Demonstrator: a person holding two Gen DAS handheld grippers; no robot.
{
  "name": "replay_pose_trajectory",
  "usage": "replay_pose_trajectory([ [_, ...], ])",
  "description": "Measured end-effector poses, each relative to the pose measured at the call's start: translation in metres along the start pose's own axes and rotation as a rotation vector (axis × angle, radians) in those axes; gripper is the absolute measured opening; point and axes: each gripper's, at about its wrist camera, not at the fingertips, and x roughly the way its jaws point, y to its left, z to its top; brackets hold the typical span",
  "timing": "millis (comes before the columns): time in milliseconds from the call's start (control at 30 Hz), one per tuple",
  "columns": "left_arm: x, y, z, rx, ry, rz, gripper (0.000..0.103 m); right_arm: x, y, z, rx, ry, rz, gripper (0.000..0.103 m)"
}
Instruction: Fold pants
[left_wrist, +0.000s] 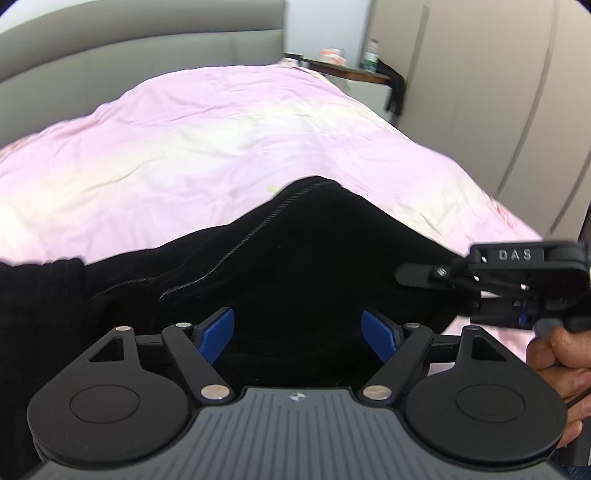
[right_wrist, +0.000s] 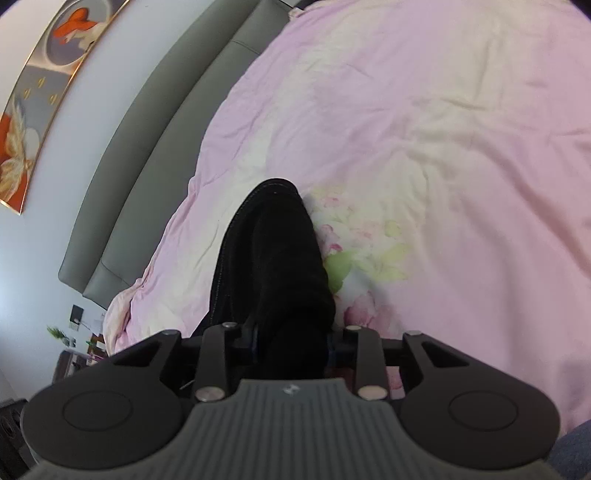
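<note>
Now black pants in right claw, left claw wide apart

The left gripper had black linkage arms with silver pivot screws, blue ribbed pads and a grey ribbed housing with a small emblem, flanked by round black discs. The right gripper was built alike; seen from the left wrist camera, its side bore the letters "DAS". A hand gripped its handle.

Right fingers buried in pants
</note>
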Motion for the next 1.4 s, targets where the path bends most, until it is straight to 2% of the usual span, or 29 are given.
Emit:
replay_pose_trajectory([
  [100,-0.006,0.018,0.003,-0.117,-0.029,0.008,0.092,0.008,-0.008,0.003,0.044,0.041,-0.019,0.043],
  [200,0.006,0.035,0.001,-0.190,-0.015,-0.004,0.091,0.009,-0.018,0.003,0.120,0.014,-0.011,0.049],
  [267,0.023,0.039,-0.004,-0.205,0.038,-0.021,0.078,0.010,-0.029,0.004,0.180,-0.004,-0.006,0.049],
  [300,0.032,0.039,-0.008,-0.199,0.056,-0.023,0.076,0.011,-0.032,0.004,0.206,0.001,0.002,0.044],
  [367,0.047,0.030,-0.016,-0.126,0.084,0.039,0.076,0.012,-0.033,0.003,0.209,0.011,0.028,0.035],
  [433,0.055,0.020,-0.021,-0.065,0.088,0.095,0.077,0.009,-0.023,0.001,0.154,-0.003,0.068,0.030],
  [533,0.055,0.018,-0.016,-0.071,0.096,0.117,0.076,0.005,0.007,-0.002,0.041,-0.037,0.125,0.029],
  [633,0.037,0.038,-0.014,-0.162,0.063,0.072,0.069,0.001,0.041,-0.004,-0.065,-0.076,0.160,0.029],
  [733,-0.002,0.068,-0.017,-0.260,-0.019,0.074,0.069,-0.001,0.074,-0.007,-0.154,-0.109,0.173,0.029],
  [833,-0.044,0.099,-0.032,-0.304,-0.082,0.159,0.074,0.000,0.099,-0.013,-0.209,-0.126,0.173,0.029],
  [933,-0.064,0.133,-0.055,-0.362,-0.068,0.276,0.074,0.002,0.121,-0.023,-0.244,-0.148,0.179,0.028],
  [1000,-0.069,0.160,-0.074,-0.457,-0.042,0.297,0.074,0.004,0.135,-0.030,-0.278,-0.162,0.178,0.028],
  [1033,-0.068,0.173,-0.083,-0.510,-0.024,0.300,0.070,0.005,0.143,-0.035,-0.303,-0.170,0.177,0.028],
  [1133,-0.065,0.197,-0.103,-0.631,-0.032,0.225,0.070,0.009,0.170,-0.051,-0.378,-0.184,0.184,0.028],
  [1300,-0.087,0.204,-0.103,-0.690,-0.090,0.197,0.070,0.022,0.233,-0.091,-0.570,-0.179,0.225,0.028],
  [1400,-0.124,0.211,-0.110,-0.708,-0.165,0.246,0.071,0.030,0.266,-0.123,-0.710,-0.186,0.254,0.028],
])
